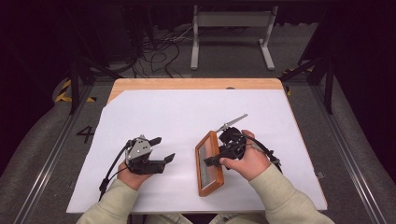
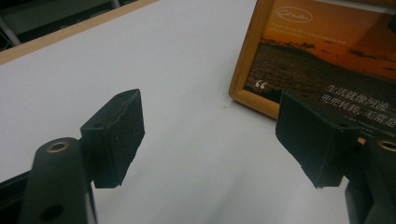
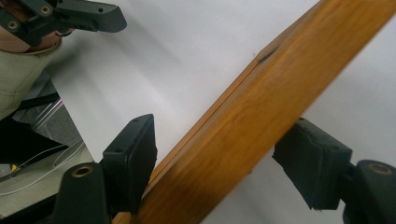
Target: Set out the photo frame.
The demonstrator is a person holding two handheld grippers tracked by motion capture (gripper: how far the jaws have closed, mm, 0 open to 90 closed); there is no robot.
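Observation:
A wooden picture frame (image 1: 208,164) lies on the white sheet (image 1: 187,116), right of centre near the front edge. It holds a sunset print with white lettering (image 2: 327,60). My right gripper (image 1: 211,161) reaches over the frame's right side. The frame's wooden edge (image 3: 261,107) runs slantwise between that gripper's (image 3: 219,140) two spread pads, which stand close to the wood without visibly pressing on it. My left gripper (image 1: 164,148) rests left of the frame, a short way from it. In its own view the left gripper (image 2: 210,126) is open over bare sheet with nothing between the pads.
The sheet covers a wooden table whose bare far edge (image 1: 196,84) shows at the back. Beyond it on the floor stand a grey metal stand (image 1: 231,28) and loose cables (image 1: 159,51). Both sleeves come in over the front edge.

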